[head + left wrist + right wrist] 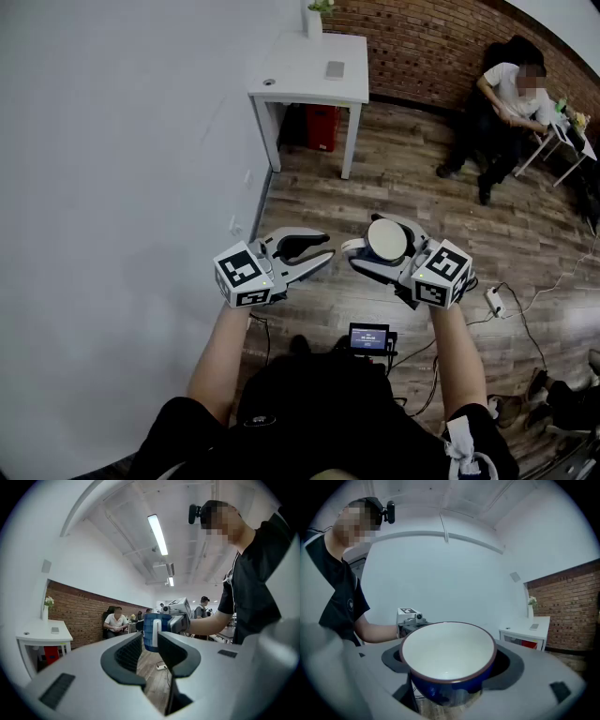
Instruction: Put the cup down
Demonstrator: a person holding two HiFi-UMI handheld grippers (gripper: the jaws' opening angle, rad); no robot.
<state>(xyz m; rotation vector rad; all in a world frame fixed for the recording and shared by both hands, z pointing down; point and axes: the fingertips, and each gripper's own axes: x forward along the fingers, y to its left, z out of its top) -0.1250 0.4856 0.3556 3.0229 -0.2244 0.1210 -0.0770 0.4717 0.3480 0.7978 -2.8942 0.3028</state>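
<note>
The cup (386, 241) is a round mug, white inside and dark blue outside. My right gripper (368, 247) is shut on it, held in the air above the wooden floor. In the right gripper view the cup (447, 660) fills the space between both jaws, mouth up and slightly tilted towards the camera. My left gripper (325, 247) hovers just left of it, open and empty. In the left gripper view its jaws stand apart with nothing between them, and beyond them the blue cup (151, 632) shows its white handle.
A white table (309, 84) stands against the white wall at the back, with a vase (314, 17) and a small flat object (335, 68) on it and a red box (322, 127) beneath. A person (506, 103) sits at the right. A power strip (494, 300) and cables lie on the floor.
</note>
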